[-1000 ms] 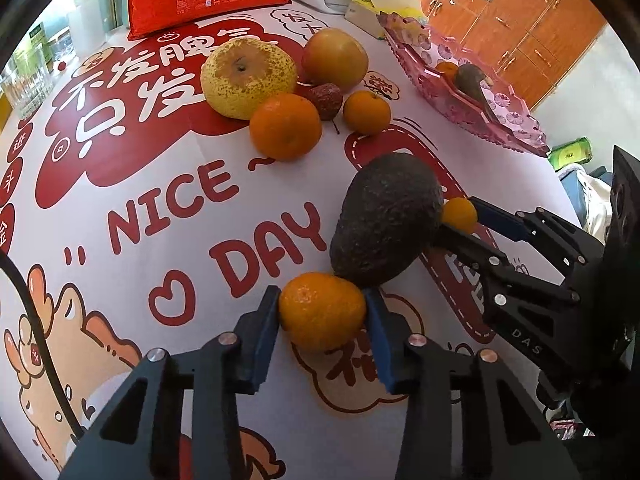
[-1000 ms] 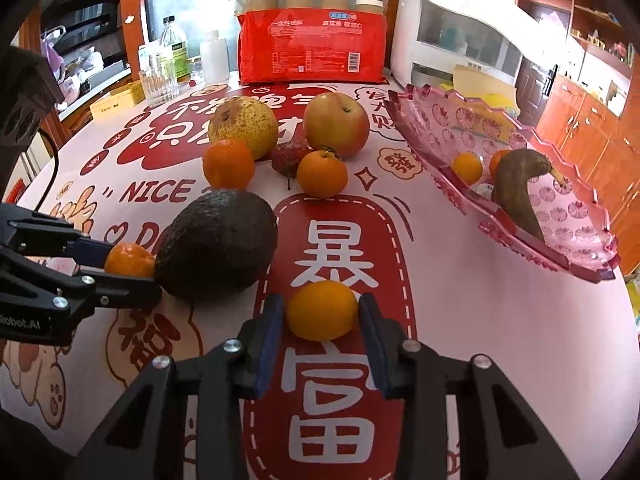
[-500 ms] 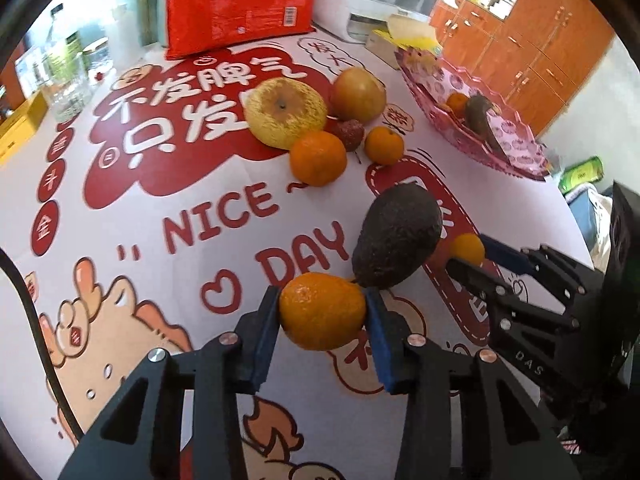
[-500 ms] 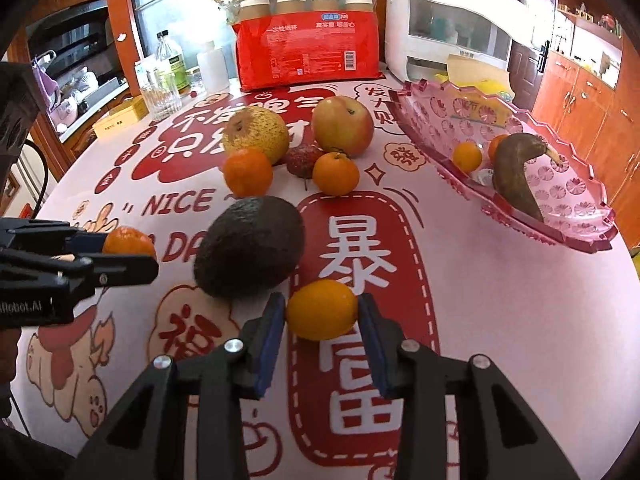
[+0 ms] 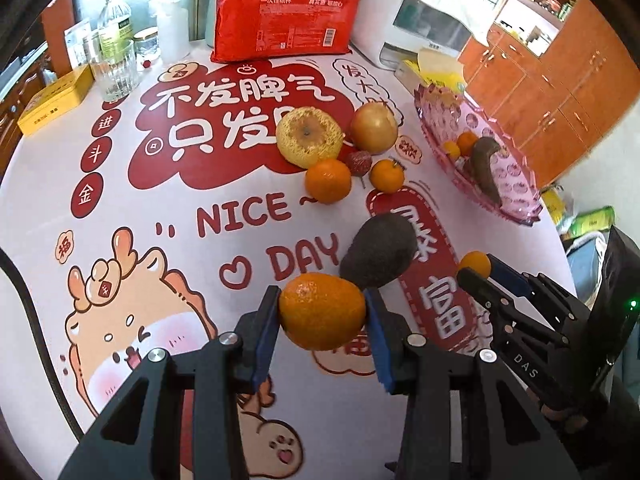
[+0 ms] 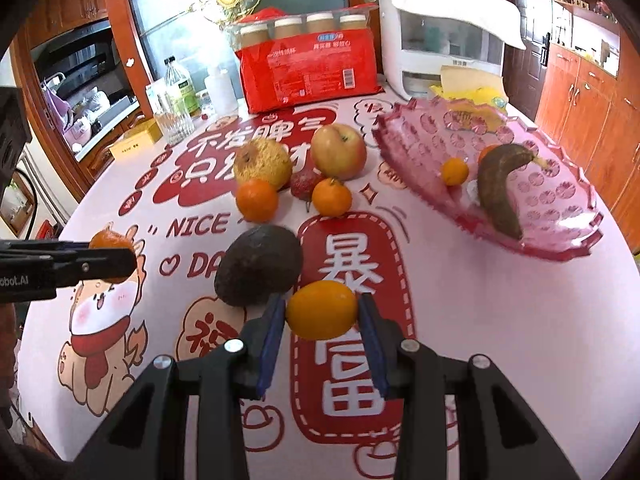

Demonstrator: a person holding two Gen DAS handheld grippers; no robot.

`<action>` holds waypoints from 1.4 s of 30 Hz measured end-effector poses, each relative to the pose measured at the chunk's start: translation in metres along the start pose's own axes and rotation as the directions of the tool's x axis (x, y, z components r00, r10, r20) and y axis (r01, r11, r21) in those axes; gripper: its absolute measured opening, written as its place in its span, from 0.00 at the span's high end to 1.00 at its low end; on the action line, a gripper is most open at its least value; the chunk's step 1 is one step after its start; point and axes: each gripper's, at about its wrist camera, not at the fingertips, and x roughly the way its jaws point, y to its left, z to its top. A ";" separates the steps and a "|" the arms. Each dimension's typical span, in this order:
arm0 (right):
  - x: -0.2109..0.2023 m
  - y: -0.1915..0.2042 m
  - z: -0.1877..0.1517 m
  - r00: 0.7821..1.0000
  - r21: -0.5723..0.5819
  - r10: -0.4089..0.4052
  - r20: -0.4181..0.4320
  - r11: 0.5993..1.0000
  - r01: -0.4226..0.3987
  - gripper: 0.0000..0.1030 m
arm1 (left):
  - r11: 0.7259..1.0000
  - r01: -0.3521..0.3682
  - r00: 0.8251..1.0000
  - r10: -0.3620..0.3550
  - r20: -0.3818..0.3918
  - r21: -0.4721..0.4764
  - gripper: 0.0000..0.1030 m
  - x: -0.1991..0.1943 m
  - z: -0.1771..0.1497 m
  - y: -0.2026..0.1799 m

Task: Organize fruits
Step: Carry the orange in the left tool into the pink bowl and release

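My left gripper (image 5: pixel 322 318) is shut on a tangerine (image 5: pixel 320 312) and holds it above the tablecloth. My right gripper (image 6: pixel 322 316) is shut on a small orange (image 6: pixel 322 309), also lifted; it shows at the right of the left wrist view (image 5: pixel 474 264). A dark avocado (image 6: pixel 260 266) lies just ahead, between both grippers. Further back lie a yellow pear (image 6: pixel 262 162), an apple (image 6: pixel 339 152), two tangerines (image 6: pixel 257 200) and a small red fruit (image 6: pixel 304 185). The pink glass dish (image 6: pixel 560 204) at the right holds a dark banana (image 6: pixel 498 188) and small oranges.
A red pack of paper cups (image 6: pixel 308 68), a white appliance (image 6: pixel 444 44), bottles and a glass (image 6: pixel 174 120) stand at the table's back. A yellow box (image 5: pixel 56 100) lies at the back left. Wooden cabinets are to the right.
Both grippers have risen and drawn back from the table with their fruits held. The avocado and the other fruits have stayed in place.
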 end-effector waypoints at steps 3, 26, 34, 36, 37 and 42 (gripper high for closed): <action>-0.009 -0.010 0.010 1.000 0.000 0.012 0.014 1.000 -0.012 0.64 | 1.000 -0.020 1.000 0.020 0.007 -0.013 0.61 -0.009 0.007 -0.015; -0.056 -0.131 0.075 0.994 -0.124 0.040 0.100 0.992 -0.028 0.64 | 0.997 -0.037 0.989 0.046 0.139 -0.066 0.61 -0.014 0.075 -0.146; -0.043 -0.180 0.079 0.997 -0.120 0.035 0.063 0.992 -0.028 0.64 | 0.996 -0.045 0.989 0.056 0.134 -0.080 0.61 0.010 0.089 -0.184; -0.040 -0.190 0.079 0.998 -0.110 0.036 0.048 0.993 -0.030 0.64 | 0.995 -0.054 0.989 0.064 0.134 -0.081 0.61 0.015 0.092 -0.192; -0.038 -0.195 0.079 0.998 -0.105 0.039 0.042 0.994 -0.034 0.64 | 0.995 -0.061 0.989 0.071 0.133 -0.075 0.61 0.020 0.093 -0.198; -0.026 -0.213 0.077 0.998 -0.101 0.055 0.004 0.993 -0.055 0.63 | 0.995 -0.070 0.993 0.077 0.095 -0.071 0.61 0.048 0.099 -0.213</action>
